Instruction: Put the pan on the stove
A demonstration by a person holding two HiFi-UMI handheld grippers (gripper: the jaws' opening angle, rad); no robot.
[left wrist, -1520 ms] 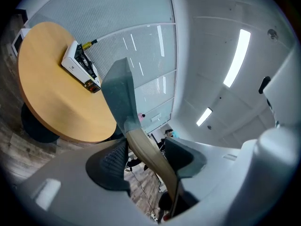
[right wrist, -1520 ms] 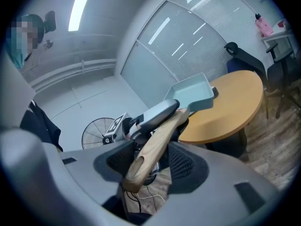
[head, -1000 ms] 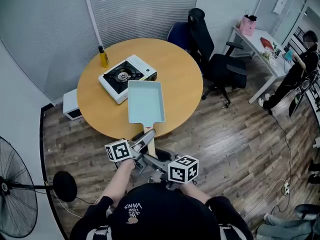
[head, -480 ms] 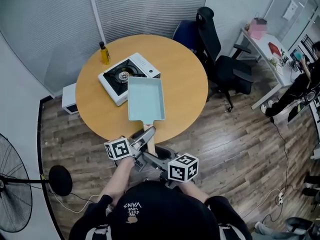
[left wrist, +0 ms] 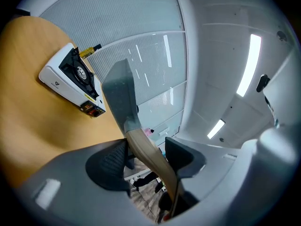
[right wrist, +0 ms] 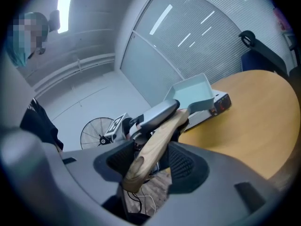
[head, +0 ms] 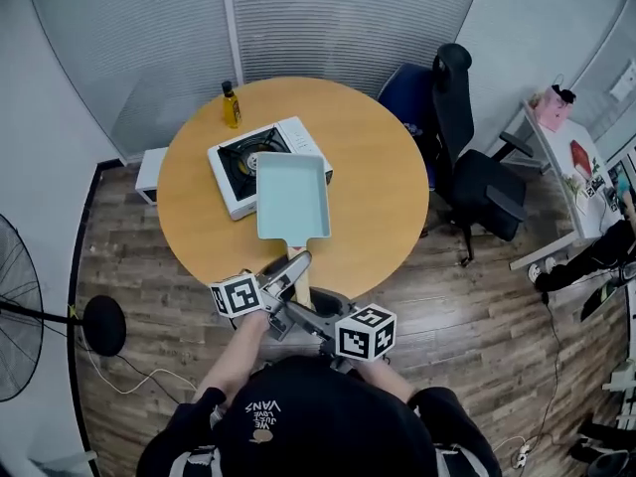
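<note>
A light teal rectangular pan hangs over the round wooden table, its far end over the near corner of the white portable stove. The pan's wooden handle points back to me past the table edge. My left gripper is shut on that handle, close behind the pan. My right gripper is shut on the handle's free end. The right gripper view shows the pan raised above the stove.
A yellow oil bottle stands at the table's far edge behind the stove. A black office chair sits right of the table. A standing fan is on the floor at the left, and a white box lies beside the table.
The pan now reaches further over the stove's near corner than before. The head view has swung, so the room has shifted in it. Both grippers keep their hold on the handle.
</note>
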